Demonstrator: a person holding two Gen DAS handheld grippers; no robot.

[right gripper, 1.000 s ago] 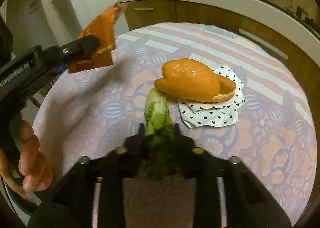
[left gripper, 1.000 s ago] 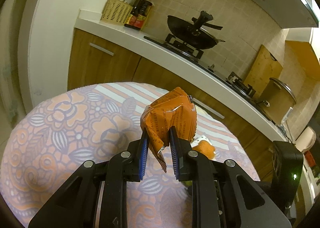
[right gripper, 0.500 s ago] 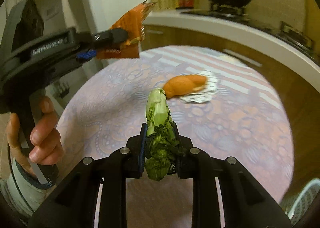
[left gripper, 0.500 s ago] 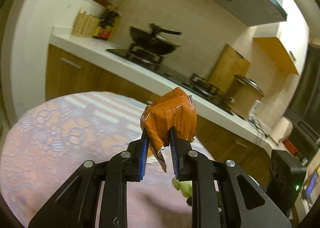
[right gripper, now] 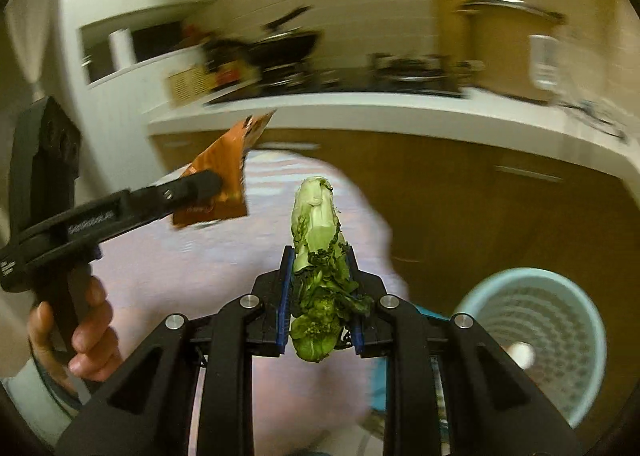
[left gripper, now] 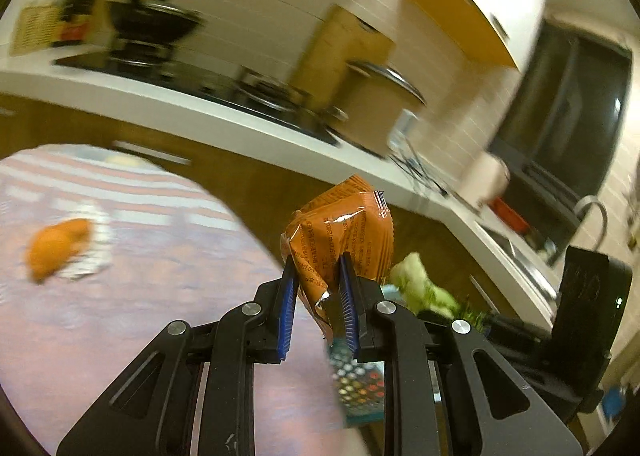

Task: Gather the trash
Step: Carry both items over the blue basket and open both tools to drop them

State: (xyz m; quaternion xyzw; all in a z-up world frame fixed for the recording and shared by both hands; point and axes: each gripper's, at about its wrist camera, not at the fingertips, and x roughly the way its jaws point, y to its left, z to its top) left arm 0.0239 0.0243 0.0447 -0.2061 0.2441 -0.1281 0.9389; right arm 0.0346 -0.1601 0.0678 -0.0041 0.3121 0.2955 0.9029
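While past the table edge, both loads aloft.

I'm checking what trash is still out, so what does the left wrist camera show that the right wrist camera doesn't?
Only the left wrist view shows the orange peel lying on a dotted napkin on the table. Only the right wrist view shows the blue basket on the floor and the hand holding the left gripper. Both show the orange wrapper in that gripper and the green vegetable in the right gripper.
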